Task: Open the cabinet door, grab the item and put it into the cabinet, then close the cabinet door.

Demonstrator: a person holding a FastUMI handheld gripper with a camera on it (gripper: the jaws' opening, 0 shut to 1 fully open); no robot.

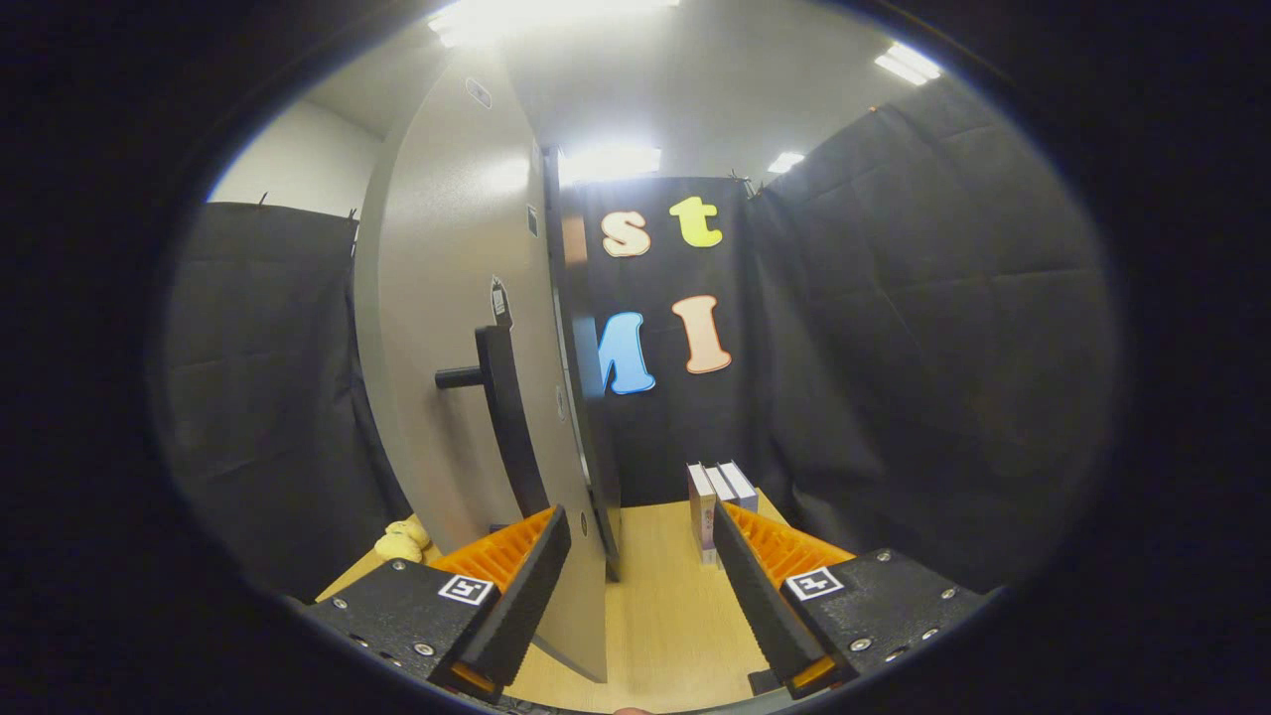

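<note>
Here, the gripper fingers stood wide apart, empty, straddling the cabinet door edge; boxes stood just beyond on the table.

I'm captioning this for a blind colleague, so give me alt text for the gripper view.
The hand-held gripper is open, its fingers either side of the edge of a grey cabinet door with a dark bar handle. Just beyond the fingers, small boxes stand upright on the wooden table; a yellow item lies beyond the door.
</note>
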